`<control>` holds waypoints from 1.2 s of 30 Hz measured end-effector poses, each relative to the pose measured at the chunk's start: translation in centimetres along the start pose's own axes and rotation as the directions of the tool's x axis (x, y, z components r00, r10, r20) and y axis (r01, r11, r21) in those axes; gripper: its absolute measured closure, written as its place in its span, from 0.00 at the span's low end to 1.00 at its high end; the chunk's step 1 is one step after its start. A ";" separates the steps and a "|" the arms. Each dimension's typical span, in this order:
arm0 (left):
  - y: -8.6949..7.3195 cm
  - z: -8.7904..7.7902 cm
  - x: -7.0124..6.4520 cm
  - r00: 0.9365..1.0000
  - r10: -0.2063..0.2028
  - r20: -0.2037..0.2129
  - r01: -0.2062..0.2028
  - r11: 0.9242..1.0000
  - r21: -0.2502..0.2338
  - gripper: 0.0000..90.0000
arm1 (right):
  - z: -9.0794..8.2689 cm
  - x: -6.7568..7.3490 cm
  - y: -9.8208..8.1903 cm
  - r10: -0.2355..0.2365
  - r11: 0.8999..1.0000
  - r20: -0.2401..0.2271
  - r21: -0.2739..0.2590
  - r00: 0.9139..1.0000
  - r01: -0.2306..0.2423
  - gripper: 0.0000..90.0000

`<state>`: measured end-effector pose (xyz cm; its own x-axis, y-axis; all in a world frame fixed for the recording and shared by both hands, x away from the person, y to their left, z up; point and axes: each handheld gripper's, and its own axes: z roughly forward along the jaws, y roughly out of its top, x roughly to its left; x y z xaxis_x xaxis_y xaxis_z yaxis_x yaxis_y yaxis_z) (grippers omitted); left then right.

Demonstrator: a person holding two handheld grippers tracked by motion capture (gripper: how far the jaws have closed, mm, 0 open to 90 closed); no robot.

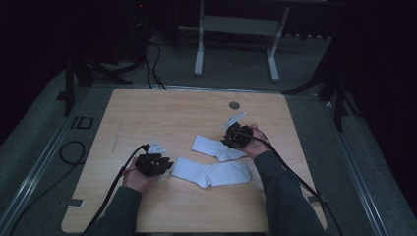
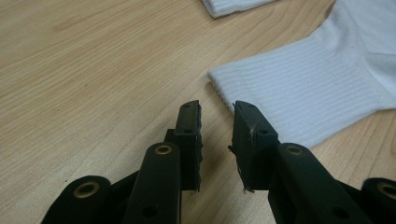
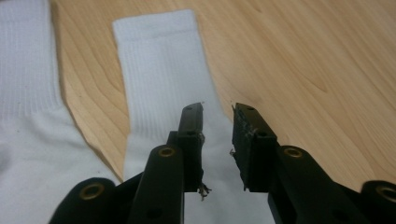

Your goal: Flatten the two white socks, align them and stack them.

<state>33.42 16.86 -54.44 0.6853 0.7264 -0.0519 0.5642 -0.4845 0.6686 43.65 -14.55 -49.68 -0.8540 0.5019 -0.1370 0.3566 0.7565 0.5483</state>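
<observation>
Two white socks lie on the tabletop: the left gripper, jaws parted, sits beside the near sock; the right gripper, jaws likewise parted, seems poised over the far sock.

Light wood-grain counter with rounded corners, standing on grey floor. Small round grey disc set in the top near the far edge. Two white socks lying flat on the wood, close together near the middle: nearer sock stretched left to right, ribbed cuff toward the left; farther sock angled just beyond it, partly hidden at its right end. Bare wood elsewhere.
</observation>
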 end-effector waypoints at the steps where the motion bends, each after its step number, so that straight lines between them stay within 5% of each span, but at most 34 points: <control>1: 0.0 0.0 0.0 1.000 0.000 0.000 0.000 1.000 -0.001 0.80 | 0.2 0.1 0.2 -0.008 1.000 -0.002 0.007 1.000 0.008 0.80; 15: 0.0 0.0 0.0 1.000 0.002 0.000 -0.002 1.000 0.000 0.80 | 3.6 1.7 2.6 -0.098 0.990 -0.095 0.088 0.991 0.107 0.67; 25: 0.0 0.0 0.0 1.000 -0.002 0.000 0.002 1.000 -0.004 0.80 | 6.3 1.6 3.1 -0.076 0.988 -0.162 0.119 0.984 0.096 0.57; 27: 0.0 0.0 0.0 1.000 -0.004 0.002 0.004 1.000 -0.003 0.80 | 6.4 1.1 3.0 -0.039 0.991 -0.180 0.116 0.983 0.061 0.60; 33: 0.0 -0.1 -0.1 1.000 -0.006 0.000 0.006 1.000 -0.010 0.80 | 6.3 0.6 3.0 -0.038 0.991 -0.155 0.120 0.987 0.057 0.89; 36: -0.1 -0.1 0.0 1.000 -0.009 0.000 0.009 1.000 -0.012 0.80 | 6.2 0.8 2.9 -0.048 0.991 -0.128 0.121 0.991 0.063 0.92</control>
<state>33.33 16.94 -54.39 0.6798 0.7311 -0.0578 0.5652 -0.4720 0.6766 46.39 -9.34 -53.28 -0.9116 0.4073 -0.0559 0.3451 0.8320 0.4343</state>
